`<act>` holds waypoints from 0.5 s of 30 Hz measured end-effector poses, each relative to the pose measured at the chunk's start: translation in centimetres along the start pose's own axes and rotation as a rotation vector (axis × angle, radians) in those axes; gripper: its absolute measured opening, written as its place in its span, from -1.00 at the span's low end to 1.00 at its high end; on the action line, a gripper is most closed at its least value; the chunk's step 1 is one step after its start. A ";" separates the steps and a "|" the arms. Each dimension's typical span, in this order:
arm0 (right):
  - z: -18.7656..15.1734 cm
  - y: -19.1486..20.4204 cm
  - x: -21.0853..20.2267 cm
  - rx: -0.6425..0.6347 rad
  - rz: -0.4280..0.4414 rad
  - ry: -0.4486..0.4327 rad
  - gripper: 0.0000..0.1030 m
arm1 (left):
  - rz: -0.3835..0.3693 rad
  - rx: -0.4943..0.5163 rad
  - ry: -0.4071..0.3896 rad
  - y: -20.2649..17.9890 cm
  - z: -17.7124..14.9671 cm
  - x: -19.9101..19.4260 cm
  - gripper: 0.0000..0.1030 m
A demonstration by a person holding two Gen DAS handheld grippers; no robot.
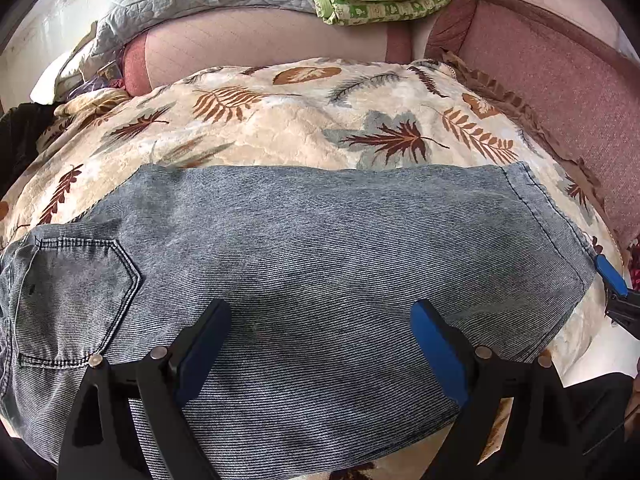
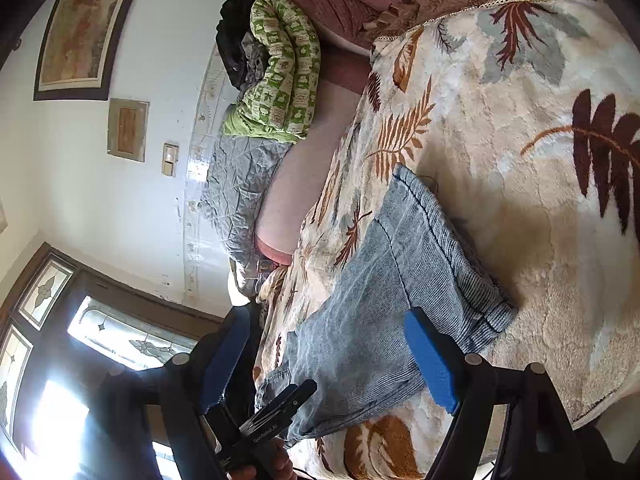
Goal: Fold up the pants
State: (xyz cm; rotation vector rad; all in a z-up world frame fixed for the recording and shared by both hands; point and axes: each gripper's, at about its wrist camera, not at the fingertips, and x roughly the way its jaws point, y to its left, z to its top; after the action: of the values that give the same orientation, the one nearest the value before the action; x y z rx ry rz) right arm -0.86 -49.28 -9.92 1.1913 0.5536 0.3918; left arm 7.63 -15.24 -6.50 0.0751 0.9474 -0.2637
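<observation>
Item: faded blue-grey denim pants (image 1: 320, 248), flat on leaf-print cream blanket (image 1: 280, 128) | my left gripper (image 1: 320, 344): jaws released | my right gripper (image 2: 332, 356): jaws released, empty.

Left gripper (image 1: 320, 344) points steeply down w/ jaws wide apart, nothing pinched. Right gripper (image 2: 328, 356) points almost level, jaws wide too, nothing pinched. A hand (image 2: 260, 466) grips the left gripper's handle.

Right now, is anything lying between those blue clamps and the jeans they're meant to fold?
Nothing visible. The left gripper hangs open right over the jeans, and the right gripper stands open by the hem end. Only the leaf-print blanket lies underneath.
</observation>
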 end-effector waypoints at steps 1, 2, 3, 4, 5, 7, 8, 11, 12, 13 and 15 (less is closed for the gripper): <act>0.0 0.0 0.0 0.000 0.002 -0.002 0.60 | 0.000 -0.003 -0.003 0.0 0.0 0.0 0.77; 0.1 0.0 -0.1 0.000 0.005 -0.004 0.60 | 0.002 -0.002 -0.007 0.0 0.1 -0.1 0.77; 0.1 0.0 -0.1 0.001 0.009 -0.006 0.60 | 0.002 -0.002 -0.009 -0.1 0.1 -0.2 0.77; 0.1 -0.1 -0.2 0.005 0.012 -0.010 0.60 | 0.001 0.000 -0.010 -0.1 0.2 -0.4 0.77; 0.1 -0.2 -0.5 0.012 0.017 -0.019 0.60 | 0.001 0.000 -0.013 -0.2 0.3 -0.6 0.77; 0.3 -0.8 -1.3 0.039 0.042 -0.050 0.60 | -0.001 -0.003 -0.037 -0.1 0.4 -1.4 0.77; 0.3 -1.0 -1.8 0.056 0.052 -0.074 0.60 | -0.001 -0.004 -0.048 0.0 0.5 -1.8 0.77; 0.4 -1.9 -3.2 0.102 0.036 -0.128 0.72 | -0.003 -0.008 -0.057 0.3 0.5 -2.3 0.77; 0.4 -2.3 -3.5 0.121 0.028 -0.132 0.73 | -0.007 -0.016 -0.059 0.4 0.5 -2.3 0.77; 0.4 -2.6 -3.8 0.139 0.024 -0.132 0.73 | -0.011 -0.024 -0.061 0.6 0.6 -2.3 0.77; 0.4 -3.0 -4.2 0.163 -0.007 -0.131 0.73 | -0.021 -0.035 -0.054 0.6 0.7 -2.1 0.77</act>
State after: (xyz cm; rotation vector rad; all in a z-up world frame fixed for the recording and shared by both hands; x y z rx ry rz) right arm -4.04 -52.90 -11.84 1.3609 0.4828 0.2642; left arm 7.18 -14.35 -4.48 0.0257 0.8990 -0.2677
